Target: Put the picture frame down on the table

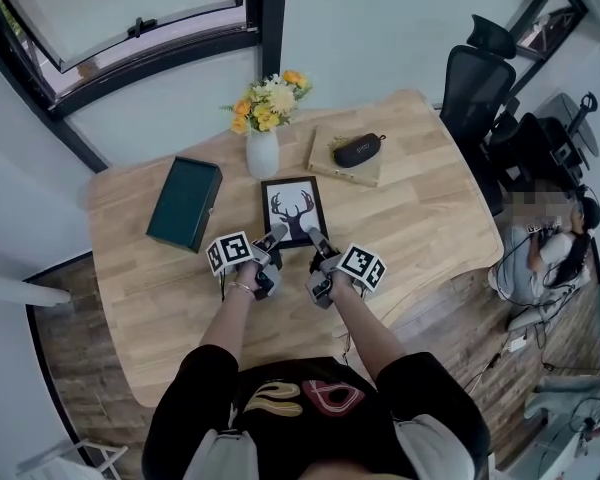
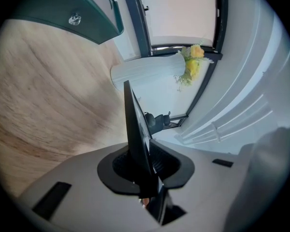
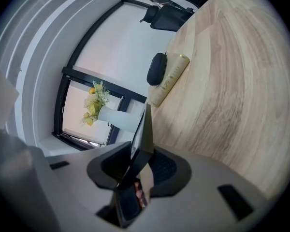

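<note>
table of pale wood [image 1: 420,218] fills the middle of the head view, with a dark plank floor around it. a black-framed window [image 1: 130,18] sits in the wall beyond its far edge. a black office chair [image 1: 477,83] stands past the table's far right corner, and a person [image 1: 545,258] sits low on the floor at the right, well apart from the table.

on the table's left part lies a dark green box [image 1: 184,204]. right of it is the picture frame [image 1: 293,208], black-edged, with a deer-antler print facing up. it is over the middle of the table, just in front of the vase, with its near edge in both grippers. whether its far edge touches the wood i cannot tell.

a white vase [image 1: 263,153] with yellow and white flowers [image 1: 270,98] stands upright behind the frame. to the vase's right lies a flat tan box [image 1: 370,168], and a black pouch [image 1: 358,149] rests on top of it.

the left gripper [image 1: 270,240] has its jaws closed narrowly on the frame's near left corner; in its own view the frame shows edge-on, pinched between the dark pads. the right gripper [image 1: 315,243] grips the near right corner the same way, jaws only as far apart as the frame is thick. each gripper carries a marker cube, left [image 1: 229,252] and right [image 1: 362,266].
</note>
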